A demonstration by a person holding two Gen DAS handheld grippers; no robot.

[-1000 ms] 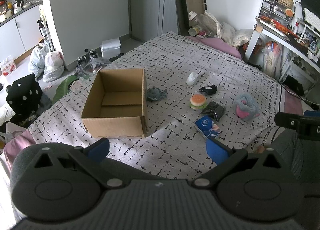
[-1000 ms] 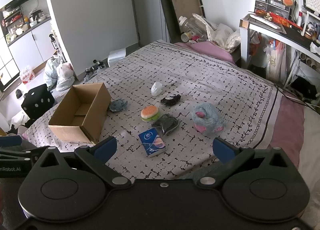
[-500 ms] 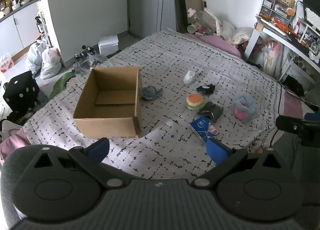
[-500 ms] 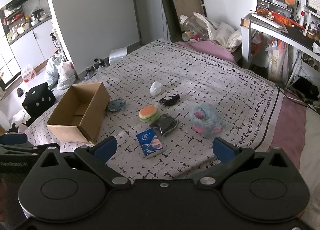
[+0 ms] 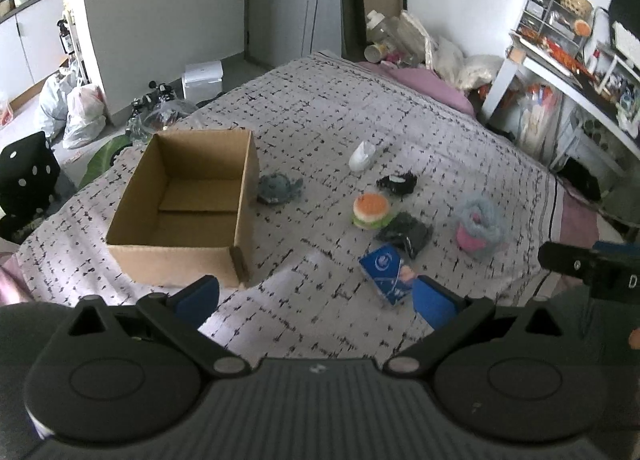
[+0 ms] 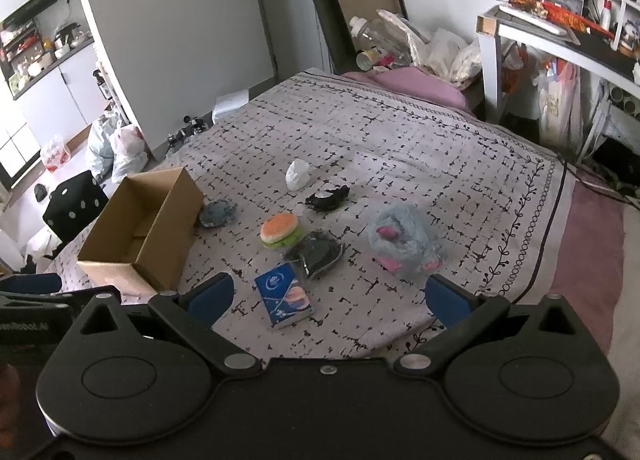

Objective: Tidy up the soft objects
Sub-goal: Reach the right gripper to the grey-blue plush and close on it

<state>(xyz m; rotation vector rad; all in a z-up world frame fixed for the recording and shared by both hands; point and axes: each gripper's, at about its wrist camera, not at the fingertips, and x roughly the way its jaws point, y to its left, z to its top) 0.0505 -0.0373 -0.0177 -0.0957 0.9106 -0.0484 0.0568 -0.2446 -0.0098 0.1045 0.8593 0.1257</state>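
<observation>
I see a white desk [image 6: 560, 44] right of the bed, plastic bags [image 5: 76, 107] on the floor, a black dotted chair [image 5: 26, 175].

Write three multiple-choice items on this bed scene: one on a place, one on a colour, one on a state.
1. Where does the grey turtle plush lie?
A. inside the box
B. beside the cardboard box
C. on the floor

2. What colour is the top of the burger plush?
A. orange
B. purple
C. black

3. How are the left gripper and right gripper?
A. both shut
B. one holding a toy
C. both open

Answers: 1 B, it rests by the box's wall. 2 A, orange bun above green. 3 C, fingers wide apart, nothing between.
</observation>
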